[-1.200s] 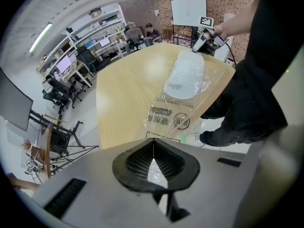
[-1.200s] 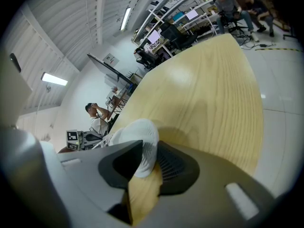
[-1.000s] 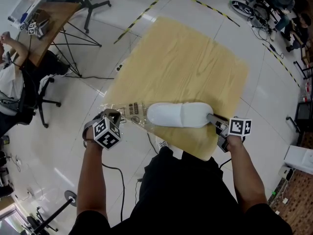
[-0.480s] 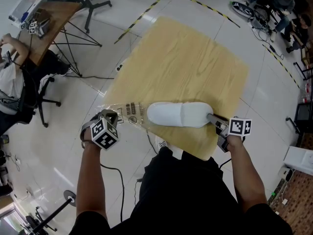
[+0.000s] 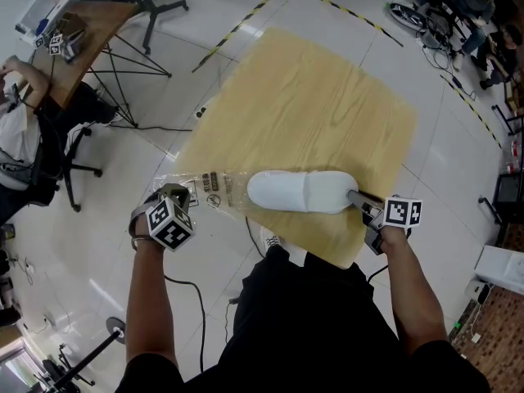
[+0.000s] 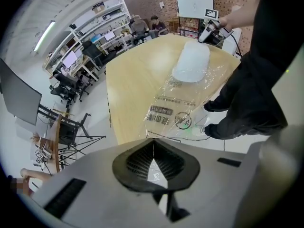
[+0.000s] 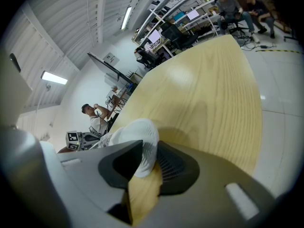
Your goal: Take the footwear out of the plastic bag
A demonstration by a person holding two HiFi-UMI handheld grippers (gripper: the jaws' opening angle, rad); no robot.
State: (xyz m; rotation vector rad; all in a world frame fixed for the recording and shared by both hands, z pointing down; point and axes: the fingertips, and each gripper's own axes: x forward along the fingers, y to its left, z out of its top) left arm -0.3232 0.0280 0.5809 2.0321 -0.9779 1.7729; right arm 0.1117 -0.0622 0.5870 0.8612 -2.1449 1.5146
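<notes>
At the wooden table (image 5: 327, 97), left claw (image 6: 153, 151) pinches plastic bag (image 6: 178, 113), right claw (image 7: 145, 160) pinches slipper (image 7: 135, 134).

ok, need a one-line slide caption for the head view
Left tongs pinch the clear plastic bag, right tongs grip the white slipper by its heel end over the wooden table.

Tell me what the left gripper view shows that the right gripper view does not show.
Only the left gripper view: the print on the plastic bag, whose end the left gripper pinches, and the person's trousers. Only the right gripper view: the fingers of the right gripper clamping the rim of the slipper. Both: the slipper and the wooden table.
</notes>
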